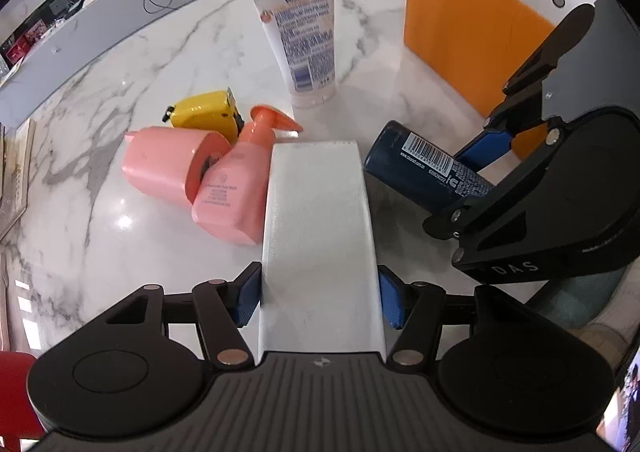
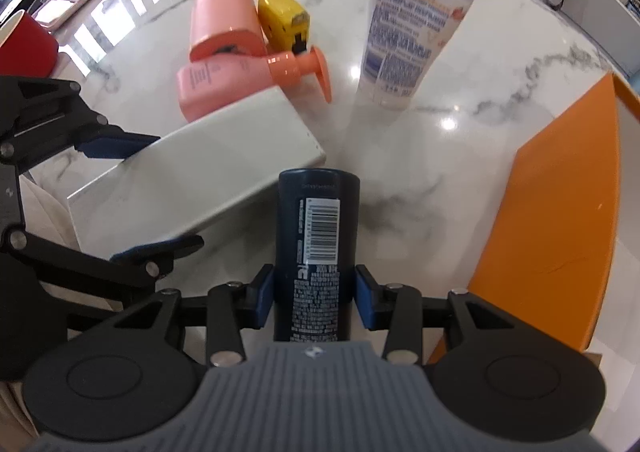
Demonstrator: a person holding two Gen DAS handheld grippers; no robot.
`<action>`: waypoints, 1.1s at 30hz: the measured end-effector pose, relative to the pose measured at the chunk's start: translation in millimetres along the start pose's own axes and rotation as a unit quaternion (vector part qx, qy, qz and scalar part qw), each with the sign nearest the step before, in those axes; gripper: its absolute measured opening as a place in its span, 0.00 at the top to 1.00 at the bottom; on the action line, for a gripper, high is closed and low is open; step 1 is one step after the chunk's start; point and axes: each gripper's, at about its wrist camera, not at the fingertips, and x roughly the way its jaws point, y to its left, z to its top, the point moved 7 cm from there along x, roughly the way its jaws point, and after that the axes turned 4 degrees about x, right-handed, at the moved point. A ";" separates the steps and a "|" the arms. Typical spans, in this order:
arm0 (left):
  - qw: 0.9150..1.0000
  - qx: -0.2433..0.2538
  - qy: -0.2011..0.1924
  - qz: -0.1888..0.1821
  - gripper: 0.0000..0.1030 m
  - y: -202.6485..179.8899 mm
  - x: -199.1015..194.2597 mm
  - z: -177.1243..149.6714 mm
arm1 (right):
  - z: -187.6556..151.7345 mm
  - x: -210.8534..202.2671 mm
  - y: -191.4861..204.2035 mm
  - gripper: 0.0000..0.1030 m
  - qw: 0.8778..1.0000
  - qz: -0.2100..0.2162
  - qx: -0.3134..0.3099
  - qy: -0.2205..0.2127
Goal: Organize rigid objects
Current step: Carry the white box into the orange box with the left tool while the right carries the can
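Left gripper [image 1: 318, 298]: both blue pads pressed against the long sides of a flat white box [image 1: 318, 219], which it holds clear of the marble table [image 1: 100, 232], the box extending forward along the fingers. Right gripper [image 2: 314, 294]: blue pads clamped on either side of a dark blue can [image 2: 316, 236], barcode label facing up, its far end pointing away from the camera. In the right wrist view the white box and the left gripper's fingers sit just to the left of the can, the box's corner near the can's far end. Beyond the box, lying on the table: a pink pump bottle [image 1: 236, 187] on its side with an orange pump head, touching a pink case [image 1: 168, 163] with an orange end face. A yellow tape measure [image 1: 204, 113] rests just behind both. Further back, a white Vaseline tube [image 1: 304, 39] stands upright on its cap. To the right of the can, an orange bin [image 2: 560, 236] with a white interior, open at the top. At the left edge, a red cup [image 2: 26, 43].
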 end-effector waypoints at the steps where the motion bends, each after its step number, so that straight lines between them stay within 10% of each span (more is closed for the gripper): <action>1: 1.000 -0.001 -0.002 0.001 0.33 -0.2 -2.0 1.3 | 0.4 -2.9 0.6 0.59 1.000 -0.001 -0.001 -0.003; 33: 0.989 0.013 -0.126 0.070 0.34 -17.4 -130.6 98.7 | 26.8 -173.5 -49.5 0.61 0.986 0.002 0.027 -0.162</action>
